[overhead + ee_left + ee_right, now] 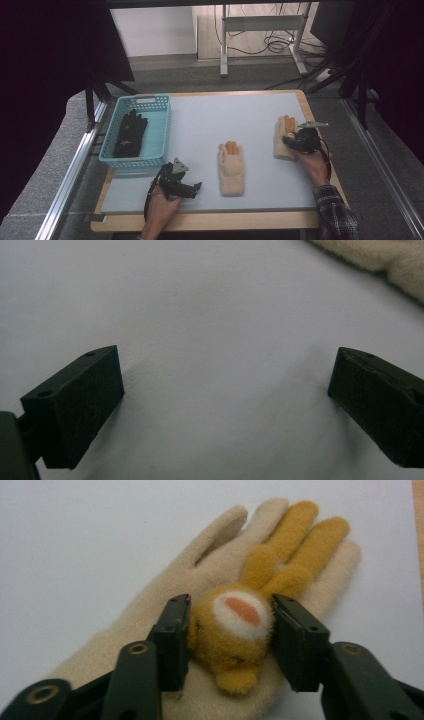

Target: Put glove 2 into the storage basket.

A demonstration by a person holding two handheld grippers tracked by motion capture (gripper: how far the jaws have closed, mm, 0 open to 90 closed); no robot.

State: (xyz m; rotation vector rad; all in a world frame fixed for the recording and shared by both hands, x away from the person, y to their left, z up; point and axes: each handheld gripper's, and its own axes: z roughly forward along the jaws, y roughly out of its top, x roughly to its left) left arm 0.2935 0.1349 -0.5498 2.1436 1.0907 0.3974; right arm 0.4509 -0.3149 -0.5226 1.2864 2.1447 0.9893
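A cream glove [165, 605] with an orange plush animal face lies flat at the table's right. My right gripper [230, 611] has its jaws pressed against both sides of that plush face; from above, the right gripper [290, 141] sits over the glove [281, 131]. A second cream glove [231, 172] lies palm-down in the middle of the table. My left gripper [196, 188] rests near the front edge, to the left of that glove. Seen along its own jaws, the left gripper [225, 367] is open over bare table, with a cream glove edge [395, 260] at the top right.
A light-blue plastic basket [161, 131] stands at the table's left and holds a black glove [130, 132]. The grey mat [225, 117] stretches between basket and gloves. Metal rails run along both table sides, and a desk frame with cables stands beyond the far edge.
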